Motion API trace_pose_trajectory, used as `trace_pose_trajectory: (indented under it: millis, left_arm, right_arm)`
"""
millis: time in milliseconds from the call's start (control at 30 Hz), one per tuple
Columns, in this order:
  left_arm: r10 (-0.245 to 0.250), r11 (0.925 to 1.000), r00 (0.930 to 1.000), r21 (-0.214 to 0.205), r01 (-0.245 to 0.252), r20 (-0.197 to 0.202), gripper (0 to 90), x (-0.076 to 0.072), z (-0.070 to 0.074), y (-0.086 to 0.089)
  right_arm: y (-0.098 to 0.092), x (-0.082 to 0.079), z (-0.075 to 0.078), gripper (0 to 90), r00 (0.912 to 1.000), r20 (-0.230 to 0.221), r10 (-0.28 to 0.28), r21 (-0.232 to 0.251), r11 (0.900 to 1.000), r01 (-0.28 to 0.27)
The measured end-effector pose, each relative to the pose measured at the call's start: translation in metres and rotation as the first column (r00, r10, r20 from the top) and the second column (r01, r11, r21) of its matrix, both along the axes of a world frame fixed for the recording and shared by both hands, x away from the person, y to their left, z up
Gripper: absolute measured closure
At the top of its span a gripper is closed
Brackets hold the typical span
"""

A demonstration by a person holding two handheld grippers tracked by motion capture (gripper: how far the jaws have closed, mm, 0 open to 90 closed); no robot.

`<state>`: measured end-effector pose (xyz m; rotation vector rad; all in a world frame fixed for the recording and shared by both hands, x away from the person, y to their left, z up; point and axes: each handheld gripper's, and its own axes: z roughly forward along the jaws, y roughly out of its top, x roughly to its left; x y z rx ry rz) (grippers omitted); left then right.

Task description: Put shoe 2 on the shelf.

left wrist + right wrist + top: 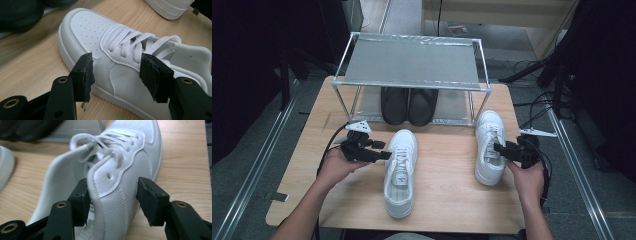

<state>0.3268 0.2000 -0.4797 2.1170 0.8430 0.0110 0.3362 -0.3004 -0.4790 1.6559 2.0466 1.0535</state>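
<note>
A pair of black shoes (408,105) sits on the metal rack's (412,85) lower shelf.

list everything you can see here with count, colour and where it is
white sneakers: 2, white, on the wooden table; one near the middle in front of the rack, the other toward the right edge
black shoes: 2, black, side by side on the rack's lower shelf
shoe rack: 1, silver frame with grey shelves, at the far side of the table, top shelf bare
table: 1, light wood
left gripper: 1, black, jaws open around the side of the middle sneaker
right gripper: 1, black, jaws open around the side wall of the right sneaker, not pressing it
hands and forearms: 2, coming in from the bottom edge, each holding a gripper
</note>
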Motion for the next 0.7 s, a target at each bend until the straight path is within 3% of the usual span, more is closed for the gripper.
trace_pose_trajectory:
  millis: [100,500,700]
  left_arm:
    - [-0.001,1.0000,1.0000,0.002,0.001,-0.001,44.7,0.000,0.000,0.000]
    - [-0.002,1.0000,1.0000,0.002,0.002,0.000,44.7,0.000,0.000,0.000]
    - [-0.001,1.0000,1.0000,0.002,0.001,0.003,44.8,0.001,0.000,0.000]
  right_arm:
    - [-0.001,0.002,-0.003,46.0,1.0000,0.000,0.000,0.010,1.0000,0.000]
    - [-0.007,-0.004,0.005,73.2,0.9997,0.020,0.012,-0.037,0.9992,-0.012]
    - [-0.008,-0.006,0.010,80.2,0.9995,0.026,-0.017,-0.067,0.9976,0.019]
